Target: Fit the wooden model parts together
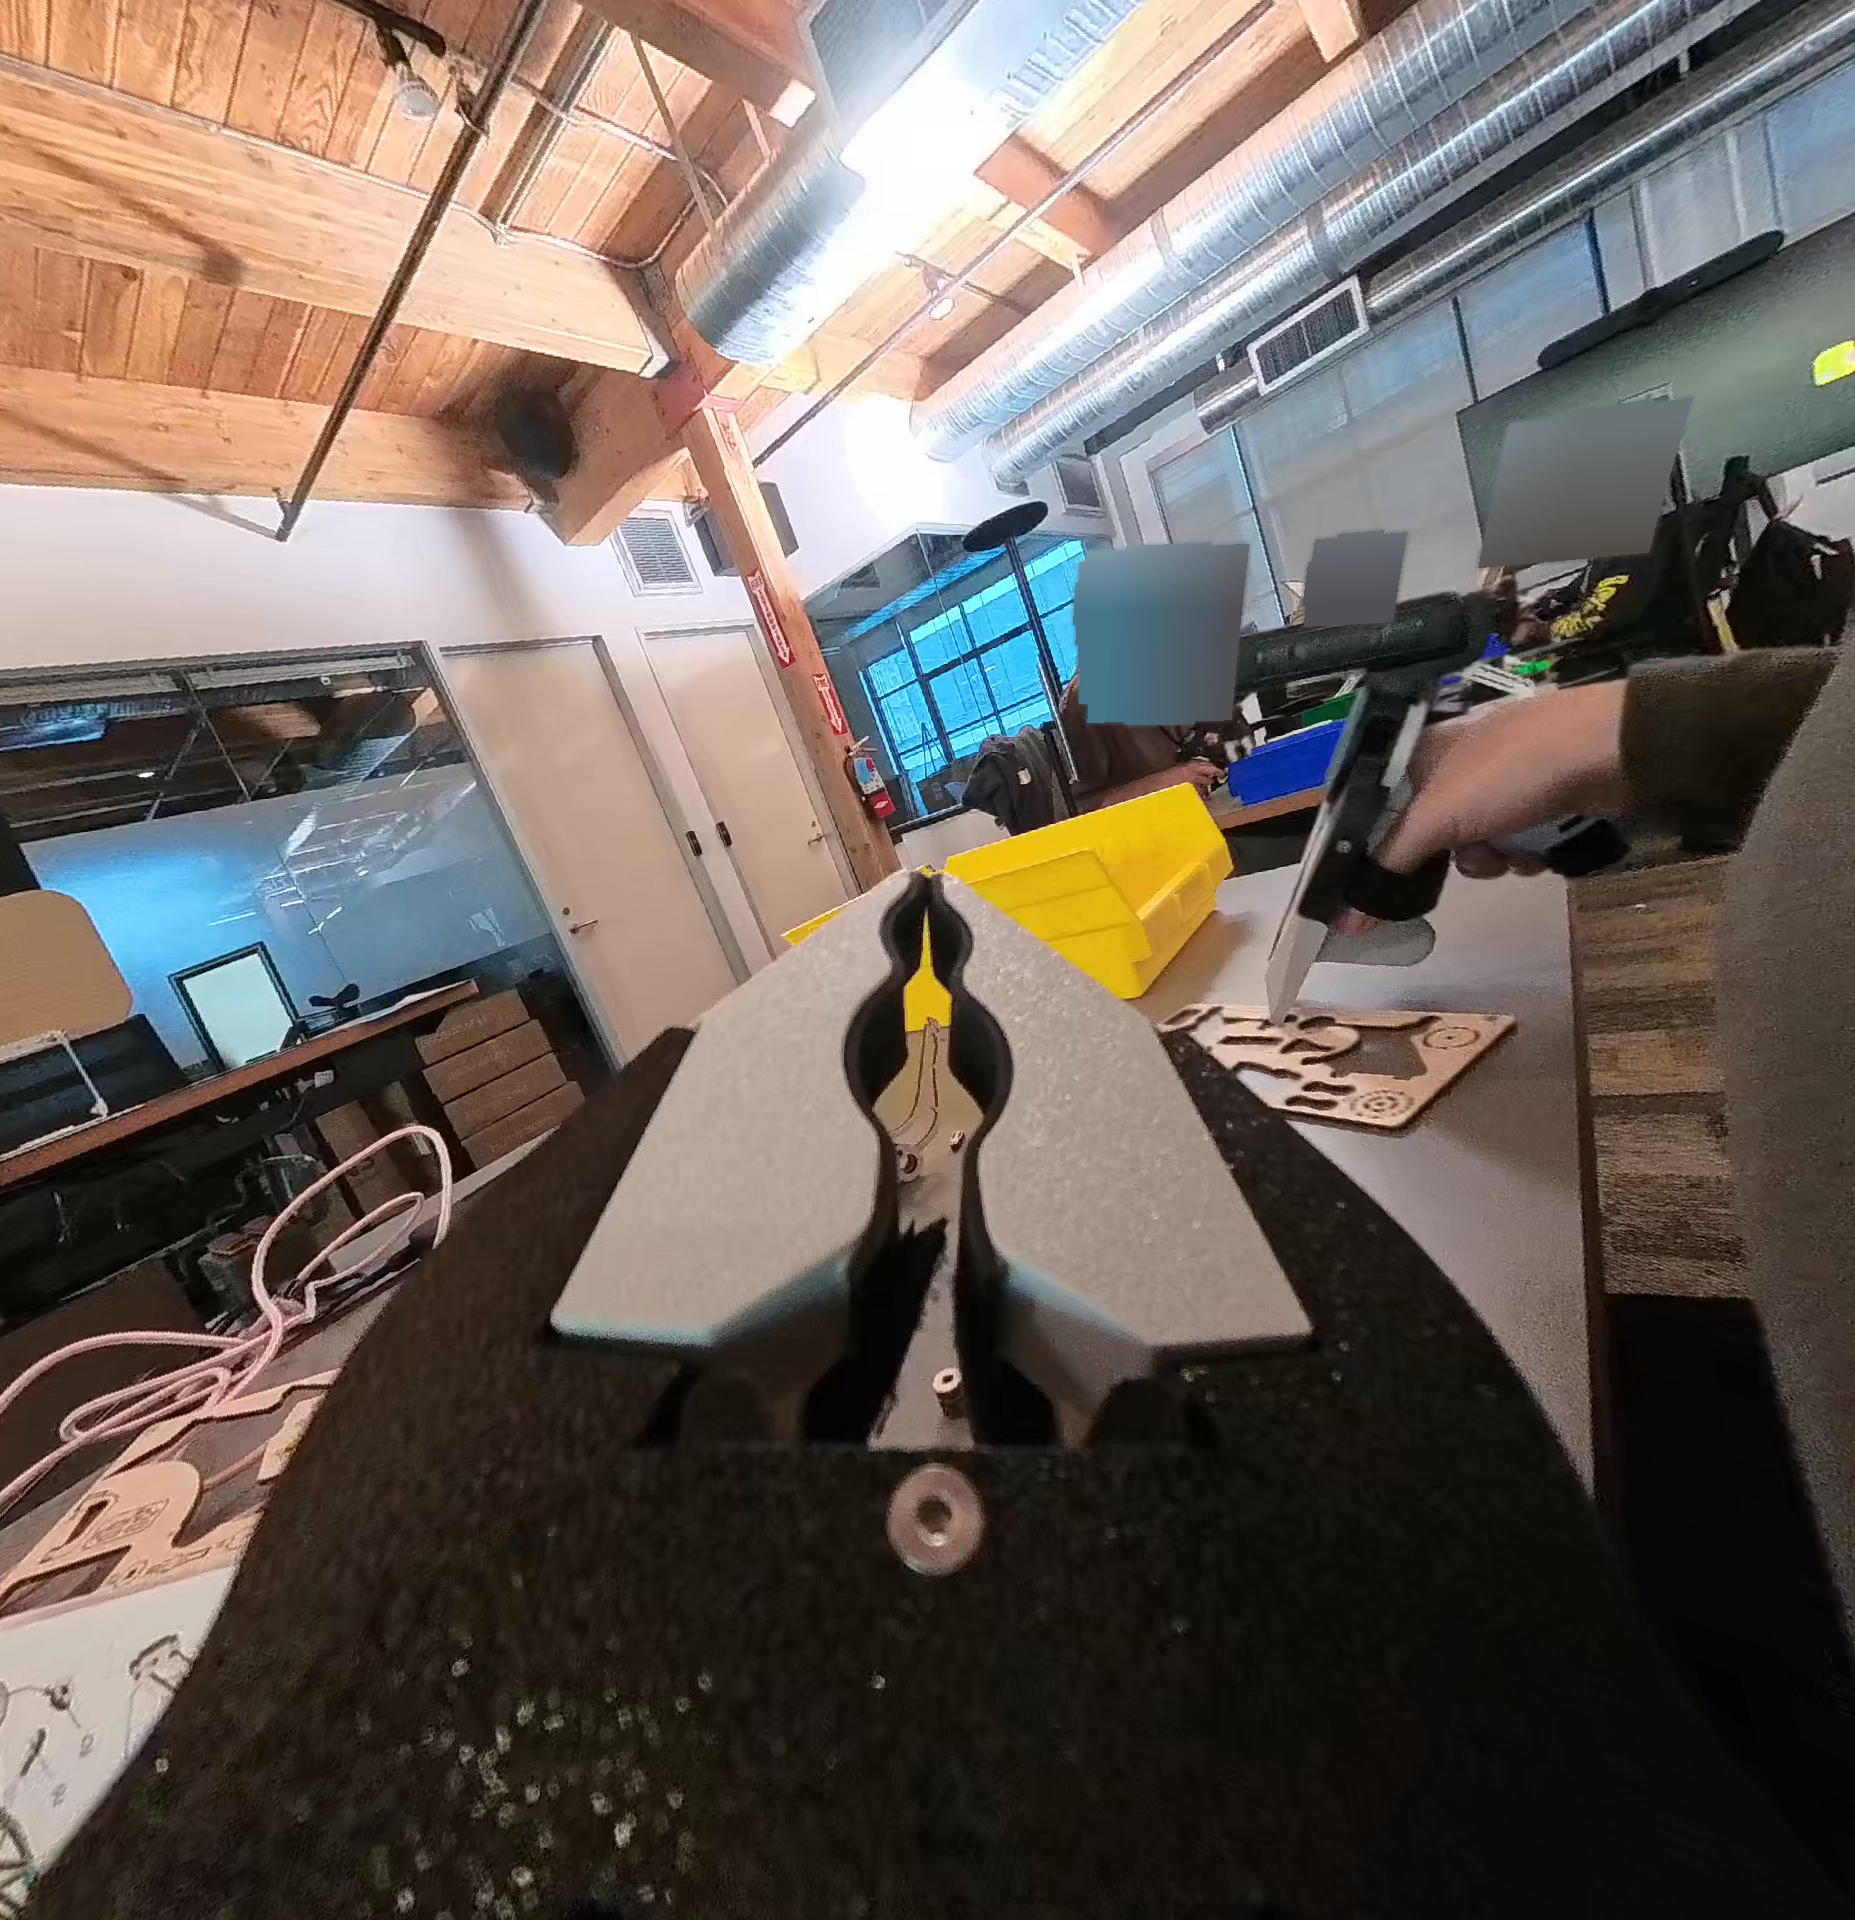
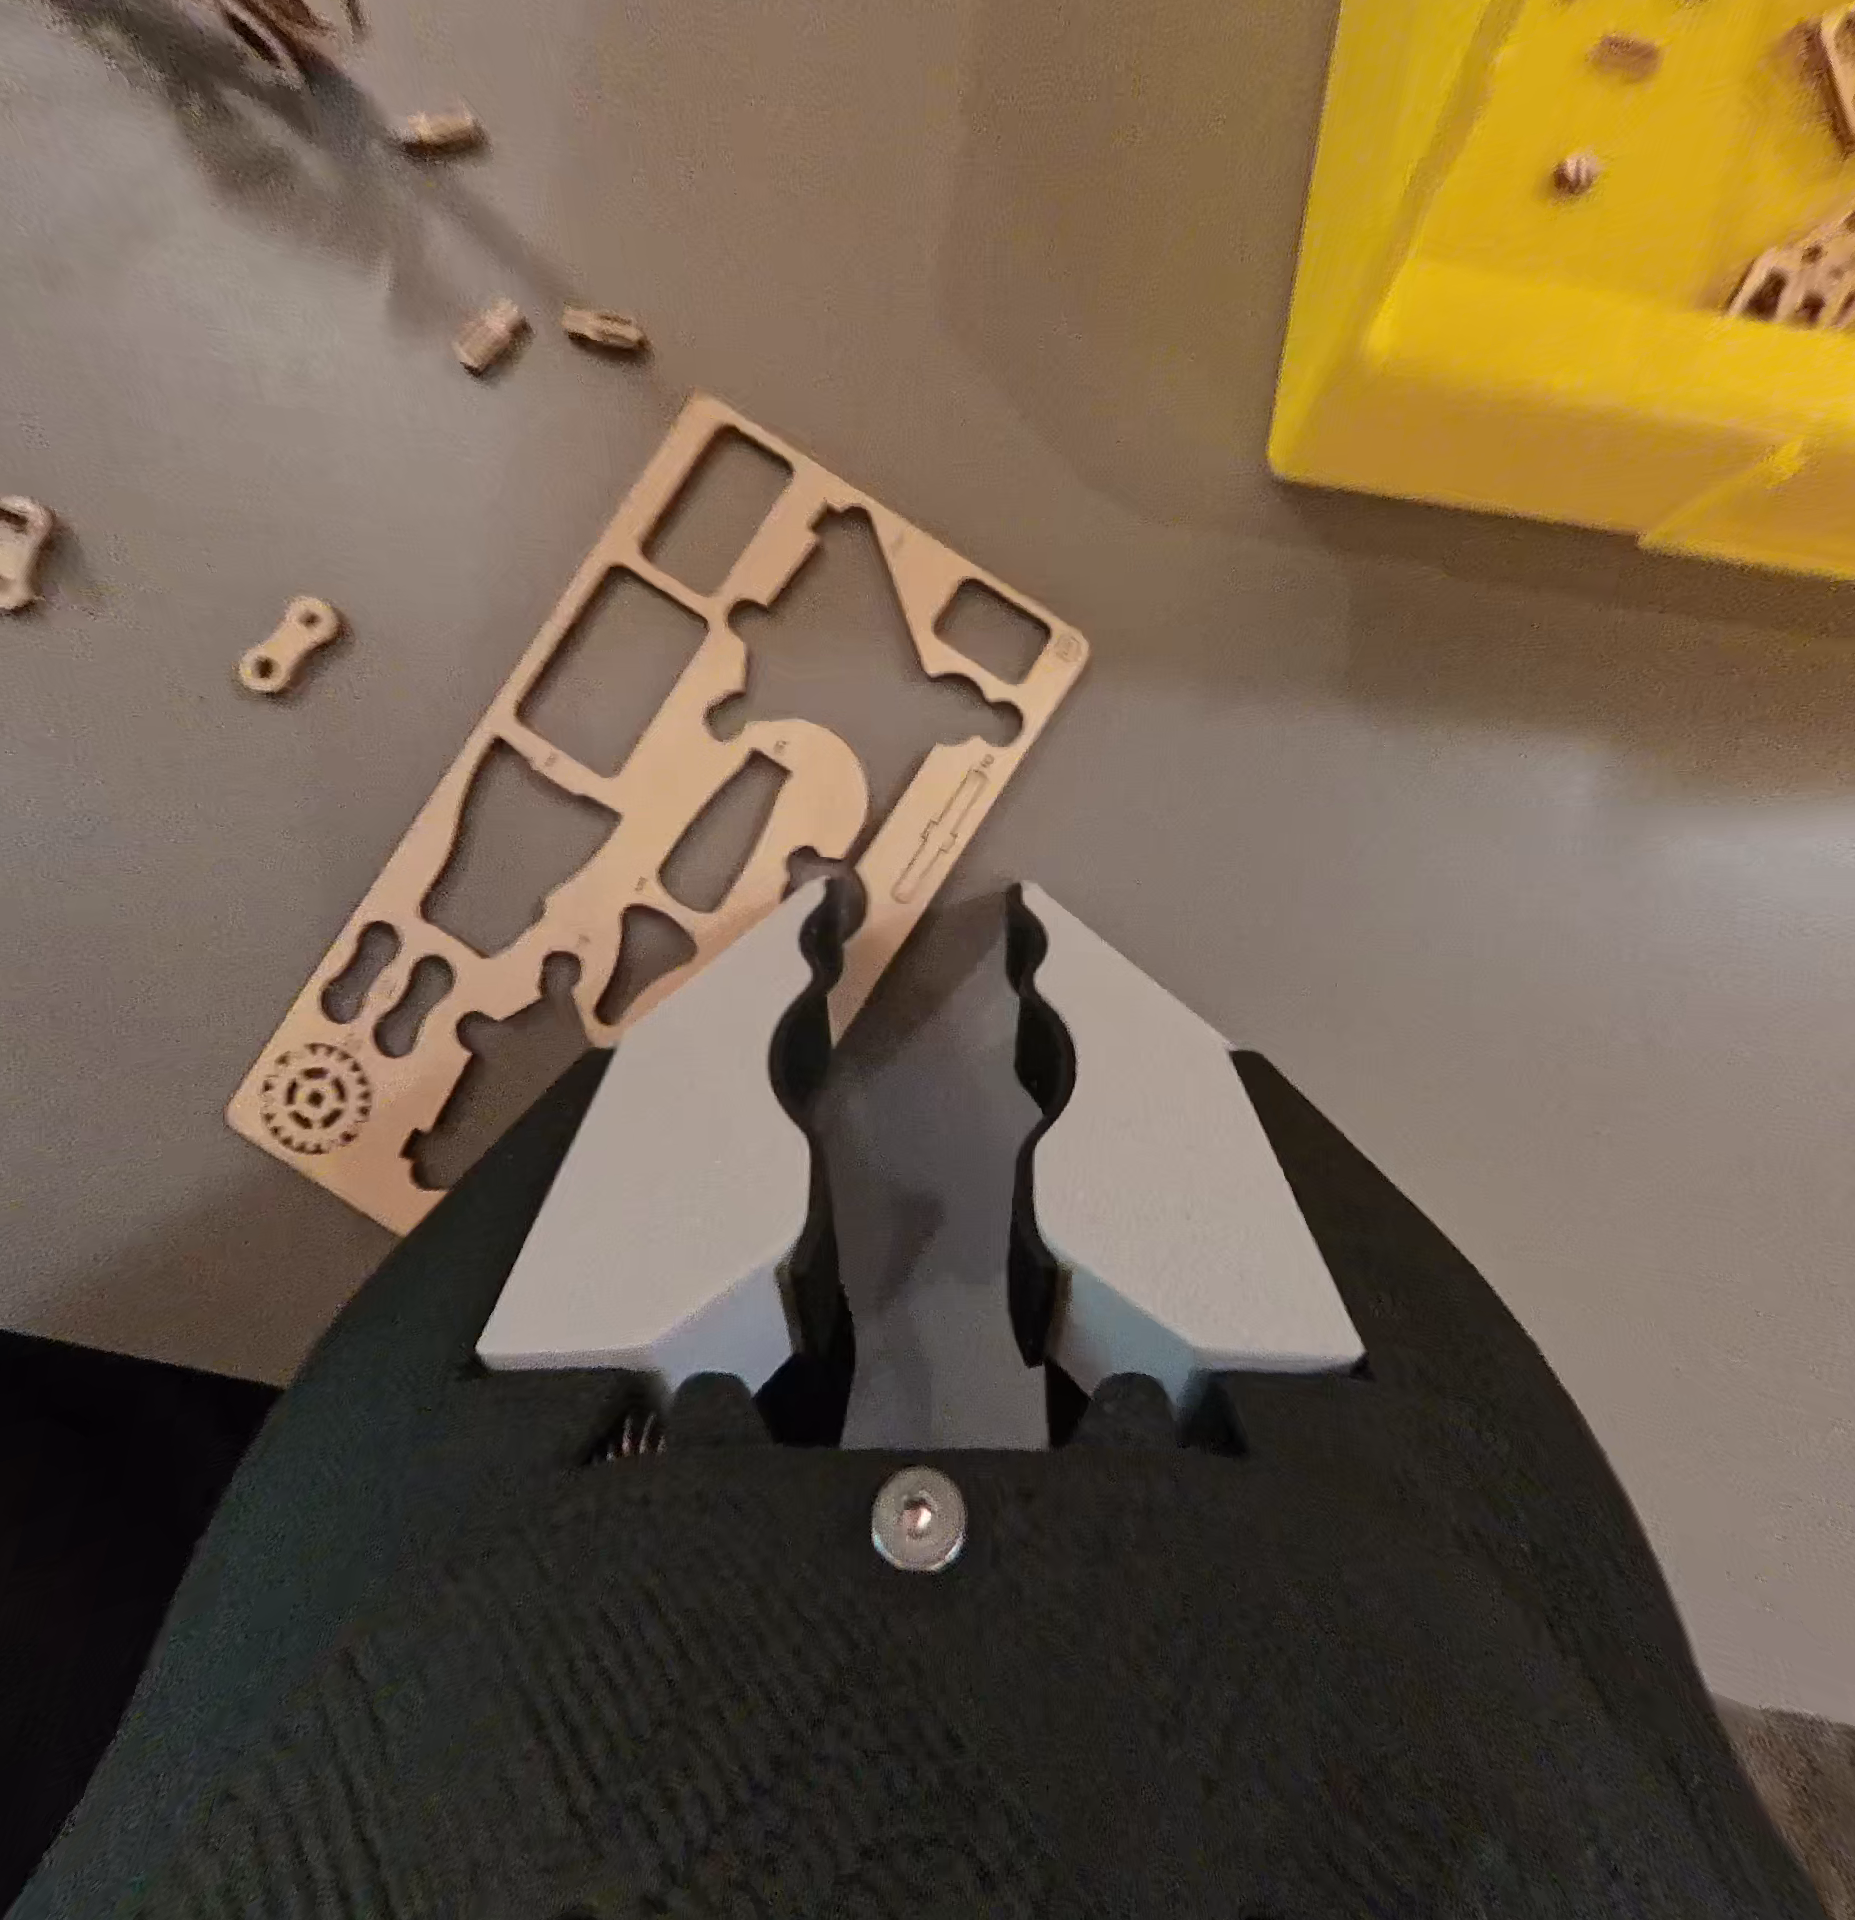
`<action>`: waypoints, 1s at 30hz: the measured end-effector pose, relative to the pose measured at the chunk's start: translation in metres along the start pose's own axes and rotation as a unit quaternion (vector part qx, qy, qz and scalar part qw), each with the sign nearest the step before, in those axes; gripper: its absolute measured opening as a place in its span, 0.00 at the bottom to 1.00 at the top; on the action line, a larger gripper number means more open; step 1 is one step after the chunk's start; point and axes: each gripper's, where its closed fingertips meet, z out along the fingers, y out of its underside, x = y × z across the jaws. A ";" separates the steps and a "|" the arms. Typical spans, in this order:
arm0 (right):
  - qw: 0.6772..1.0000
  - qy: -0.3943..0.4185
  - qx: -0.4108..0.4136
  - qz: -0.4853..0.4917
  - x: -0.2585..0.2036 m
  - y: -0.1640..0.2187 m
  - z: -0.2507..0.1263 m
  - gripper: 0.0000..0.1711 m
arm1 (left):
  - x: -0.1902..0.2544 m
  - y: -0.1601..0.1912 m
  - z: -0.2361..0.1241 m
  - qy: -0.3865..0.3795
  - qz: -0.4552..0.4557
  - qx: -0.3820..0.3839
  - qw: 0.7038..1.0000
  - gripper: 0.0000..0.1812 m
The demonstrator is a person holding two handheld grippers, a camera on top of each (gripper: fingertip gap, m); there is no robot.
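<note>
My left gripper is shut on a thin flat wooden part, which shows through the gaps between the jaws and is held up off the table. My right gripper is open and empty, with its tips over the lower right edge of a wooden punch-out sheet that has many empty cut-outs. In the left wrist view a hand holds the right gripper tips-down on that sheet. Small loose wooden parts lie on the grey table to the sheet's left.
A yellow bin holding several wooden parts stands to the upper right of the sheet; it also shows in the left wrist view. A pink cable, another wooden sheet and a printed paper lie at the left. Across from one pair of fingers to the other is roughly 30 centimetres.
</note>
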 end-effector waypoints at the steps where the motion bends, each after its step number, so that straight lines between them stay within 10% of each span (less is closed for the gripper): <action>1: 1.000 0.004 -0.012 -0.001 0.002 0.000 0.000 0.17 | 0.000 0.000 0.000 -0.001 -0.001 0.000 1.000 0.00; 9: 0.993 -0.026 -0.030 -0.113 -0.005 -0.004 0.003 0.07 | 0.023 0.007 0.015 0.030 0.034 -0.034 0.998 0.00; 17: 0.940 -0.001 0.106 -0.324 0.001 -0.028 -0.021 0.06 | 0.107 0.045 0.091 0.253 -0.138 -0.173 0.942 0.00; 26: 0.798 0.004 0.275 -0.537 0.000 -0.044 -0.071 0.06 | 0.105 0.099 0.182 0.171 -0.245 -0.323 0.898 0.48; 30: 0.758 -0.004 0.327 -0.564 -0.005 -0.049 -0.094 0.06 | 0.133 0.088 0.206 0.236 -0.414 -0.283 0.832 0.26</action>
